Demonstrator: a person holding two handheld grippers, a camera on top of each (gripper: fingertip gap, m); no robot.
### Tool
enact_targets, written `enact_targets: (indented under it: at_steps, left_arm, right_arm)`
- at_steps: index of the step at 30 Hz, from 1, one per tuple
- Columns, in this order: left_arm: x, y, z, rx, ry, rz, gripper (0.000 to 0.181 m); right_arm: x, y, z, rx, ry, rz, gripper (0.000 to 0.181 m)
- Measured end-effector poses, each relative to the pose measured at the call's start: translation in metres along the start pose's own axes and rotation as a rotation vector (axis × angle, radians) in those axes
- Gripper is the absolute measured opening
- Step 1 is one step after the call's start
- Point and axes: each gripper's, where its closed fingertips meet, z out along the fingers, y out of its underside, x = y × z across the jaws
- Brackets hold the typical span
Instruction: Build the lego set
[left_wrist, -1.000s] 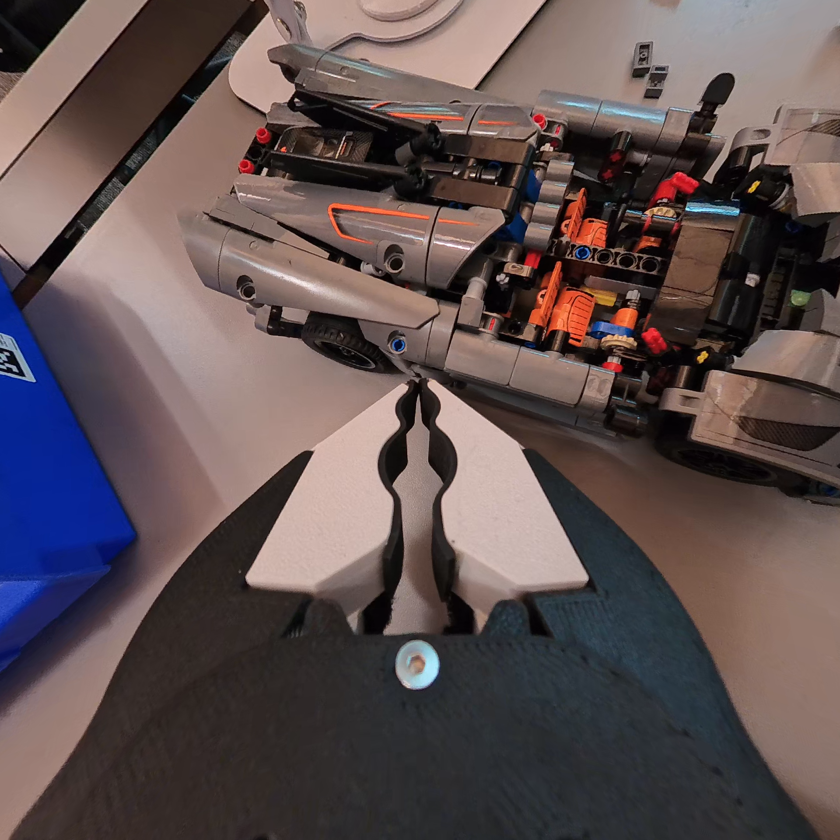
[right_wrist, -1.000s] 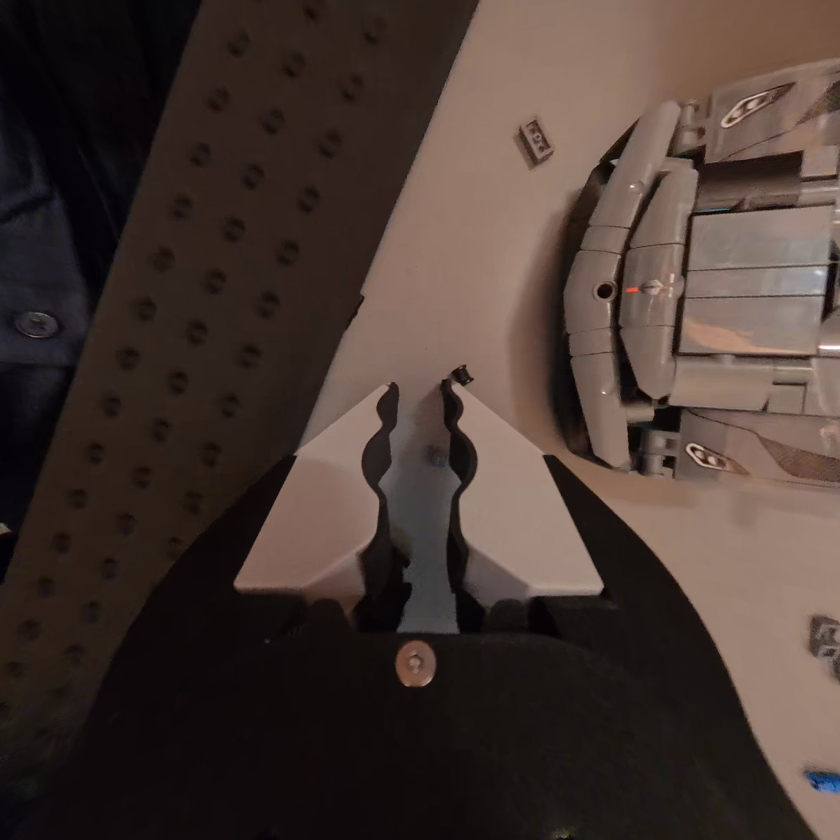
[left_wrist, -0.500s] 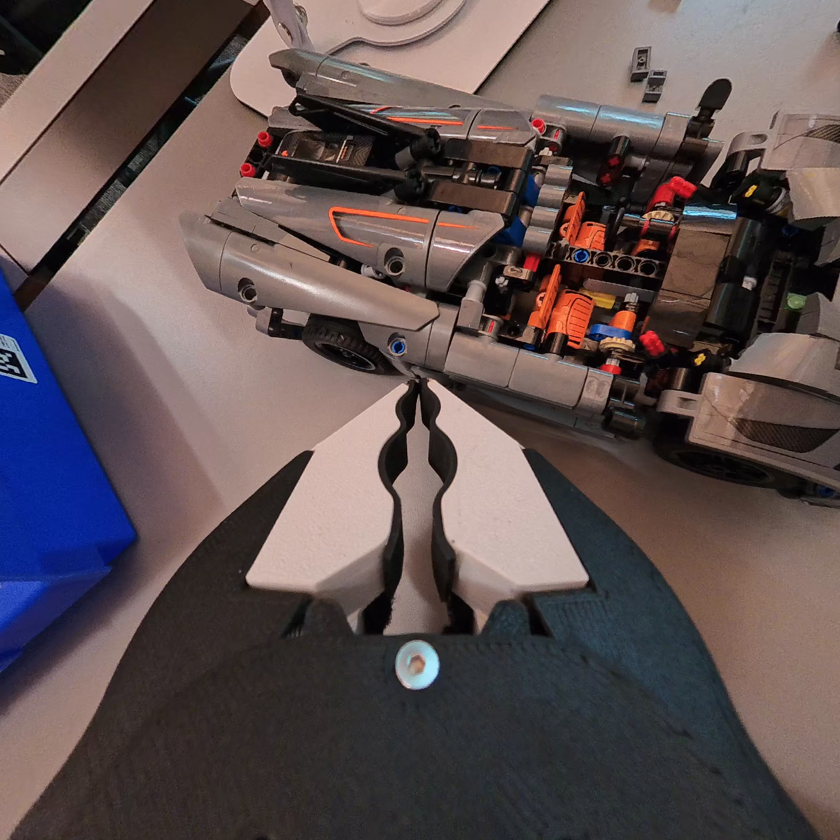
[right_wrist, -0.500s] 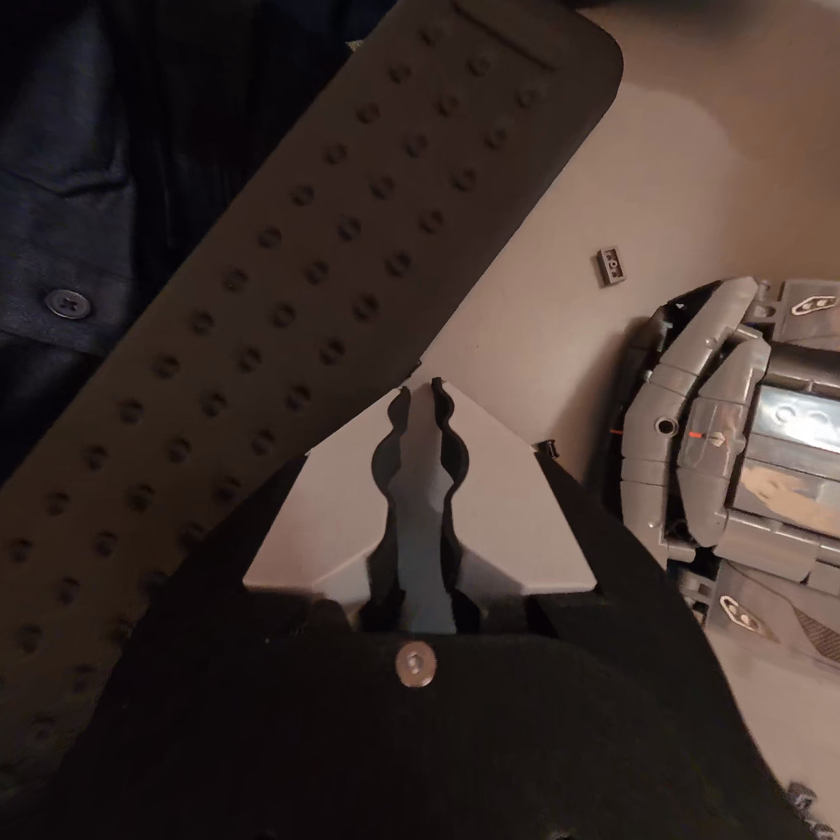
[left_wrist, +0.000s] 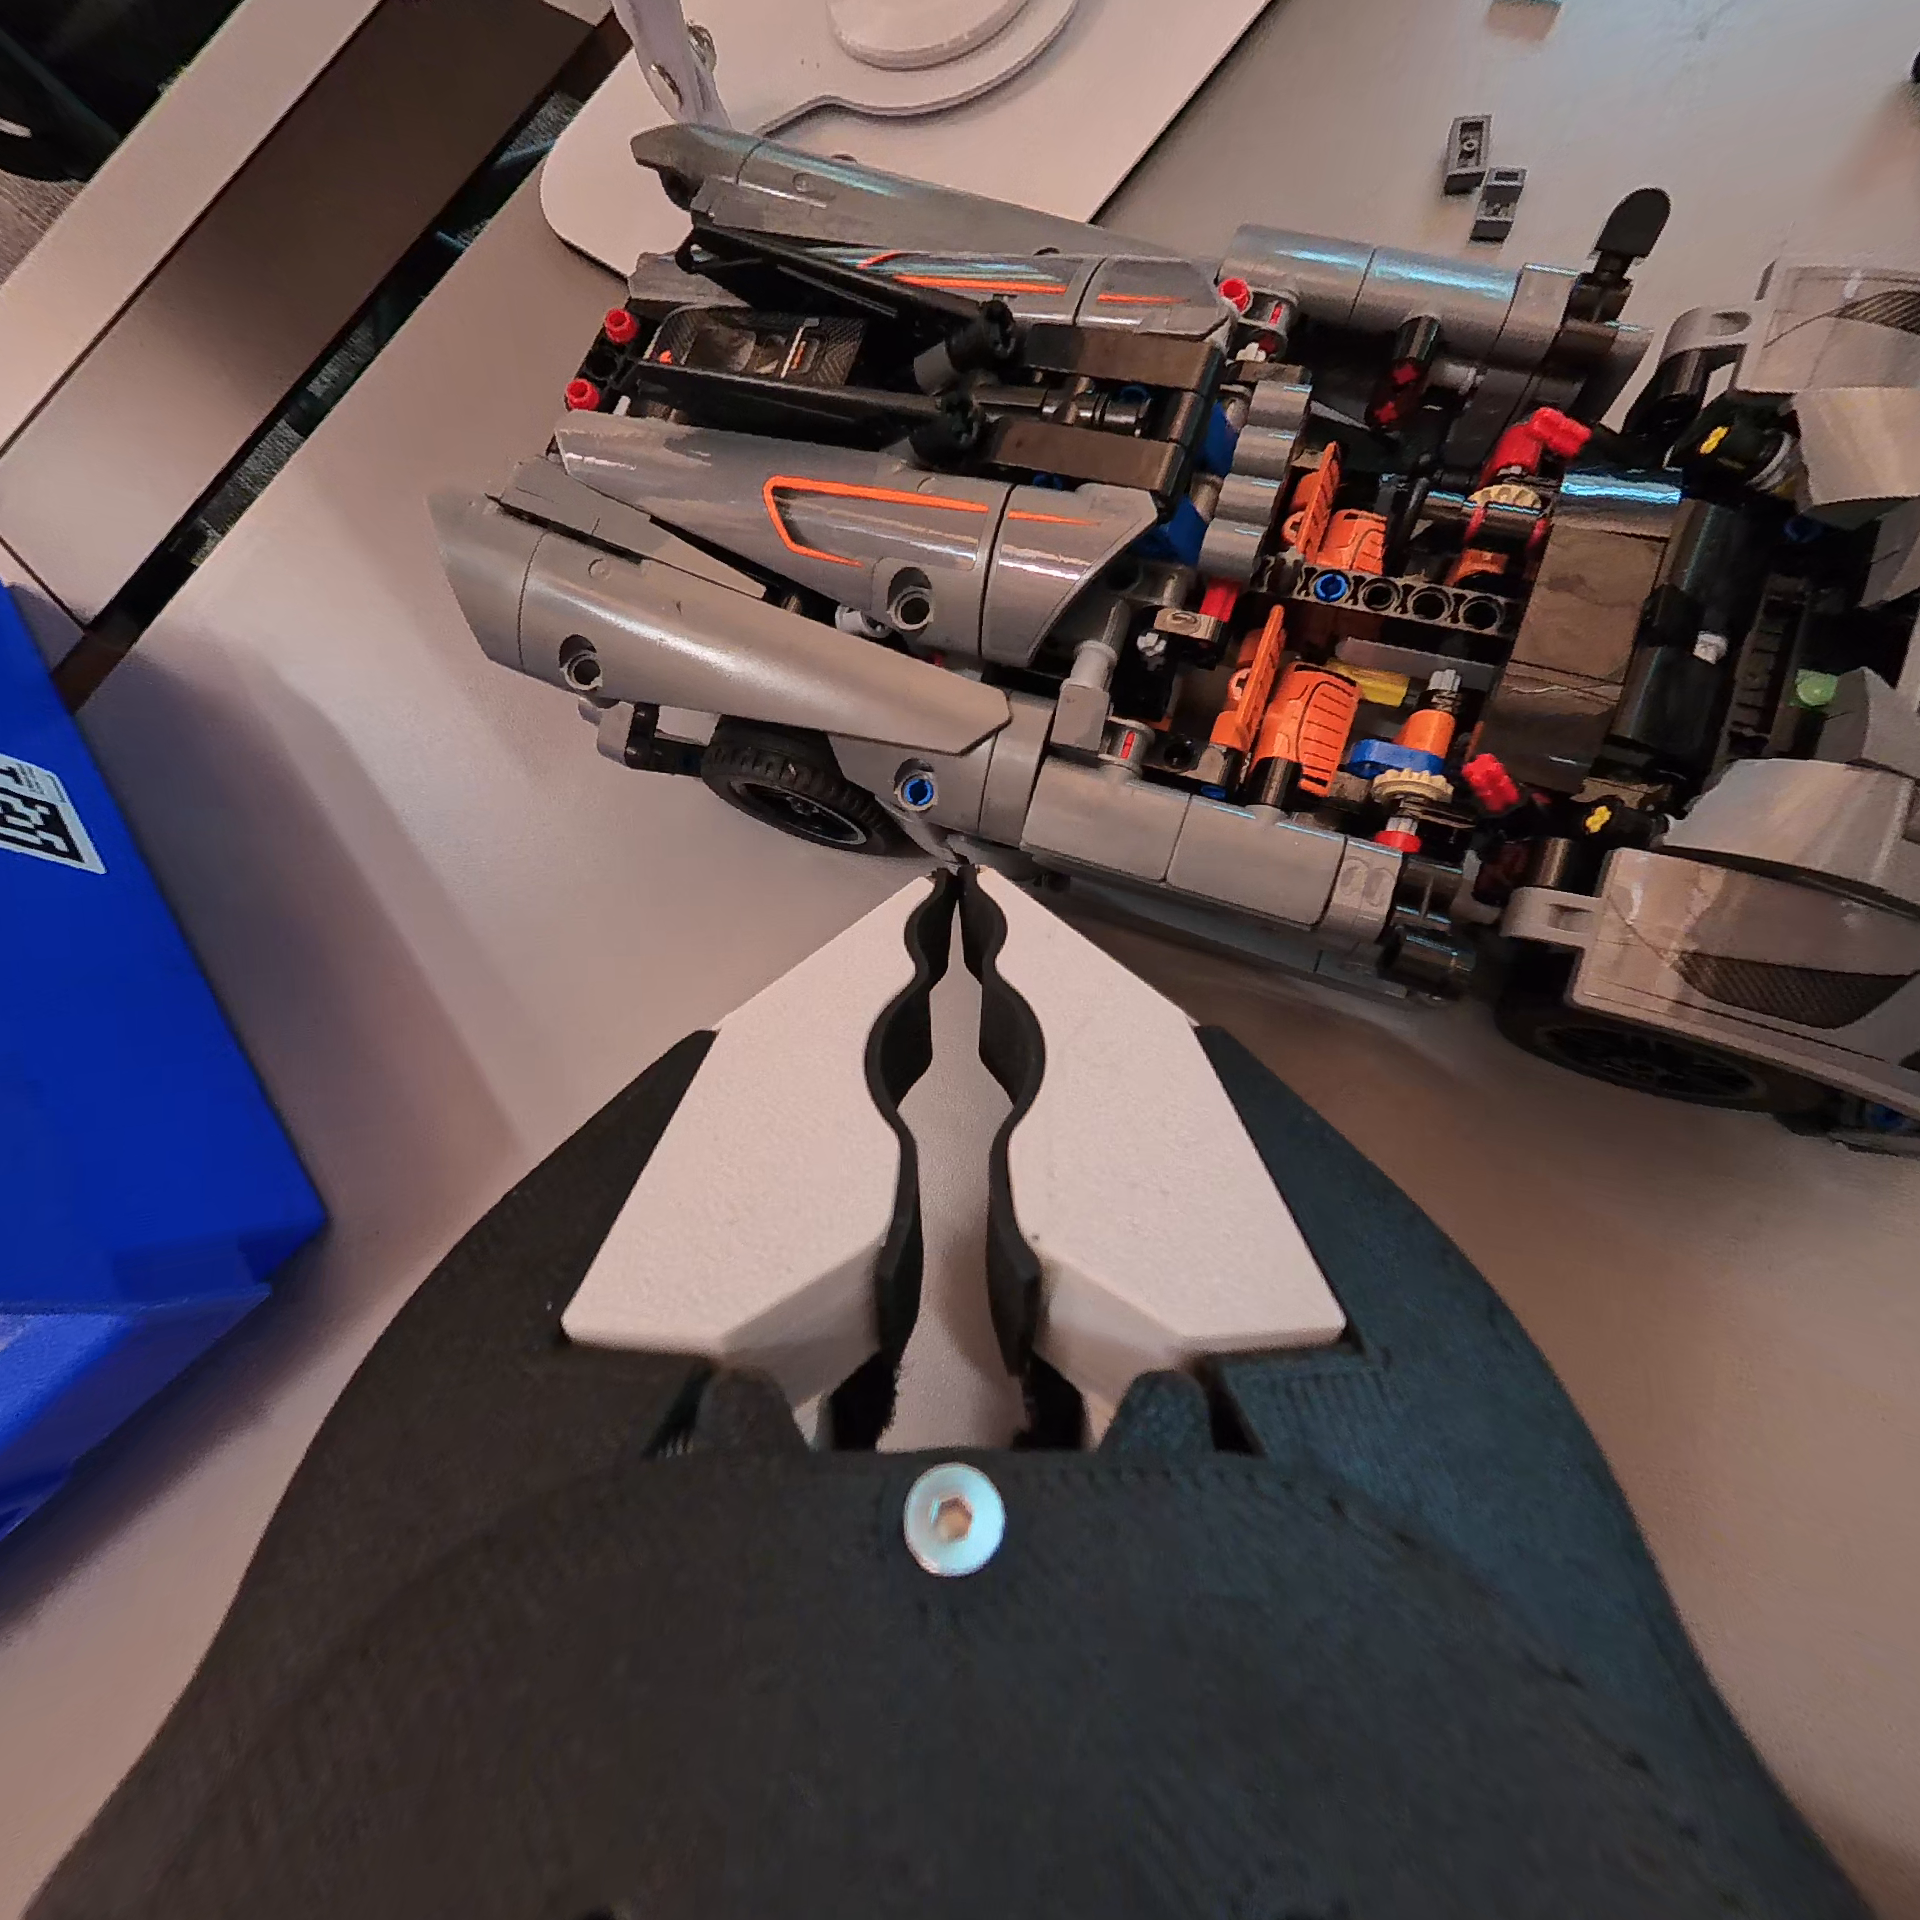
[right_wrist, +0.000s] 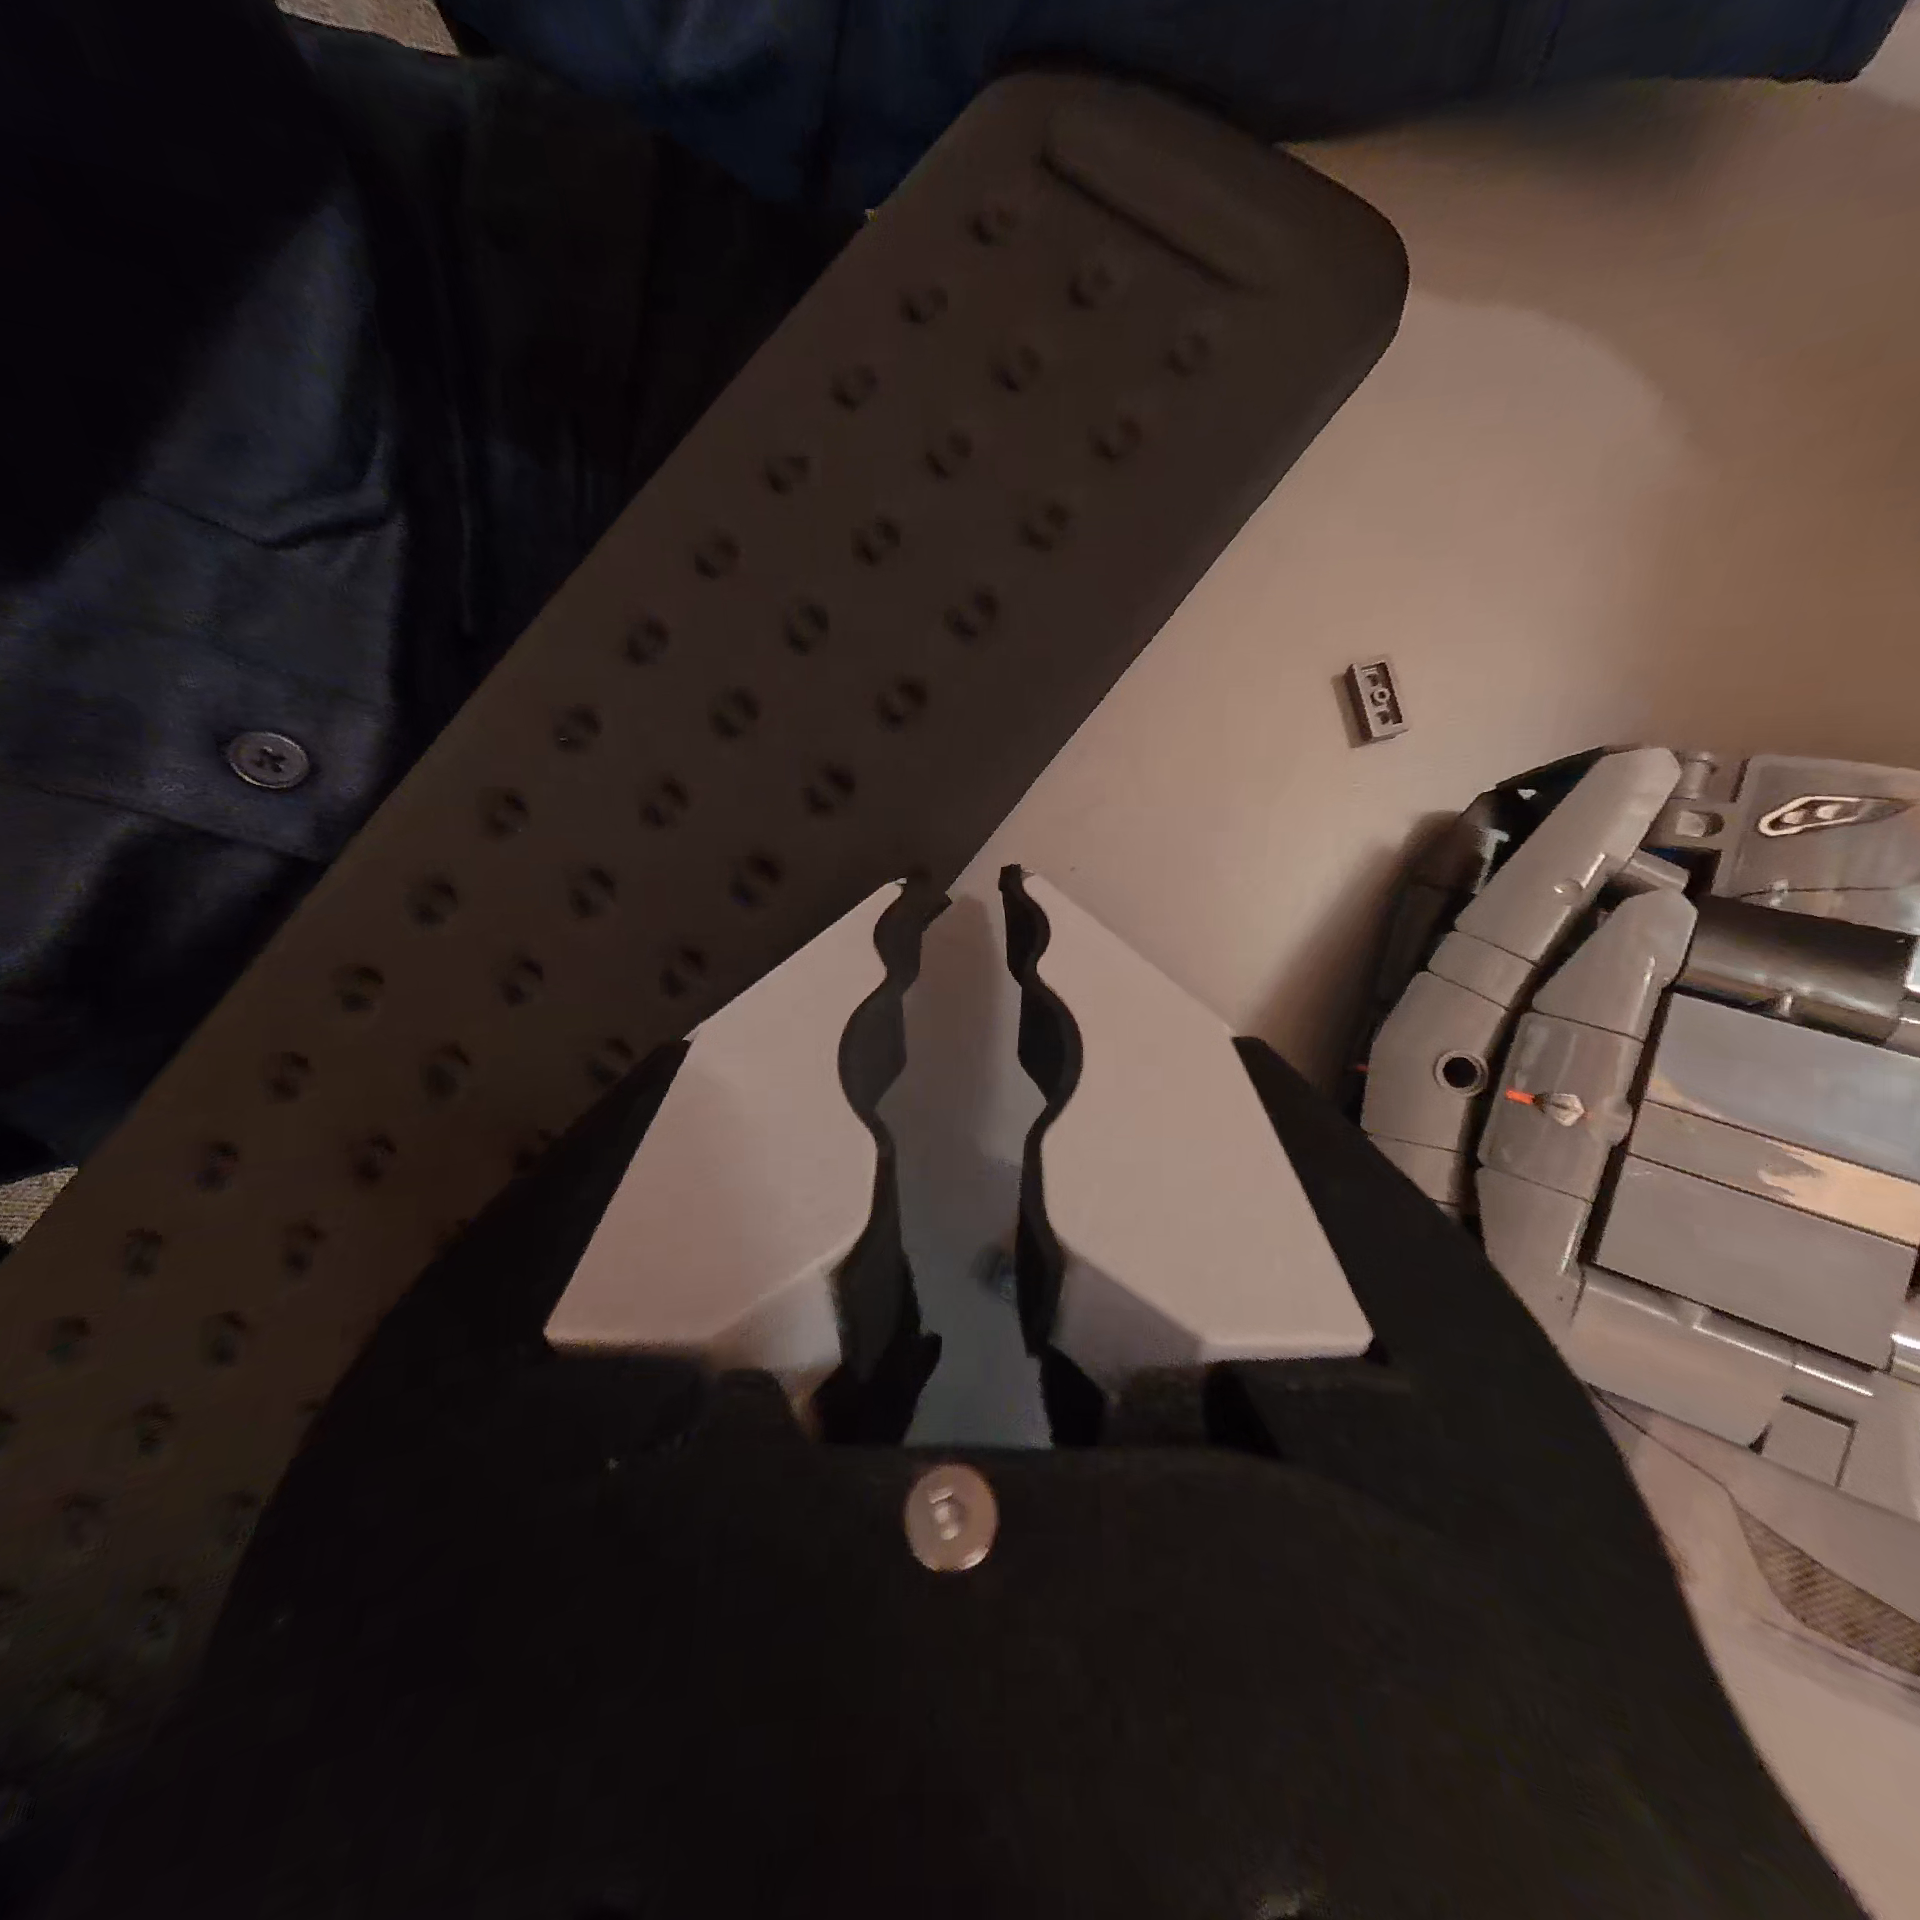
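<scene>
A grey lego car (left_wrist: 1039, 582) with orange trim and an open orange-and-black interior lies across the table in the left wrist view. My left gripper (left_wrist: 951, 883) is shut, with its tips against the car's lower side edge just behind a wheel (left_wrist: 800, 795). I cannot tell whether it pinches a part. In the right wrist view the car's grey front (right_wrist: 1662, 1143) is at the right. My right gripper (right_wrist: 961, 883) is slightly open and empty, over the edge of a long grey studded plate (right_wrist: 727, 675). A small grey plate piece (right_wrist: 1374, 704) lies on the table beyond it.
A blue box (left_wrist: 104, 1039) stands at the left, near the table's edge. A white flat base (left_wrist: 935, 83) lies behind the car, and two small grey pieces (left_wrist: 1481, 177) lie at the back right. A person's dark clothing (right_wrist: 270, 623) is beyond the studded plate. Tip to tip, the grippers are about 25 centimetres apart. My right gripper is the nearer one to the long grey studded plate (right_wrist: 727, 675): about 5 centimetres, against 30 centimetres. My right gripper's tips are some 8 centimetres from the small grey plate piece (right_wrist: 1374, 704).
My right gripper has swung away from the car toward the studded plate; its jaws narrowed, then parted again. The small black piece at its fingertip is gone. My left gripper has hardly moved.
</scene>
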Motion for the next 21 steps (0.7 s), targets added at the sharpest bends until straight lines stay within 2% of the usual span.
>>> enact_targets:
  at_steps: [4, 9, 17, 21]
  left_arm:
    - [0.0, 0.0, -0.001, 0.003, -0.002, 0.001, 0.0]
    - [0.0, -0.001, -0.001, 0.006, 0.0, 0.003, 0.0]
    - [0.002, 0.001, 0.002, -0.013, 0.005, 0.013, 0.0]
    - [0.001, 0.001, 0.002, -0.014, 0.004, 0.009, 0.0]
  right_arm:
    - [0.006, 0.005, -0.004, -0.026, 0.013, -0.002, 0.027]
    - [0.0, 0.024, -0.002, -0.106, -0.006, -0.075, 0.03]
    - [-0.005, 0.022, -0.001, -0.056, -0.054, -0.157, 0.026]
    - [-0.009, 0.017, 0.002, -0.027, -0.061, -0.195, 0.014]
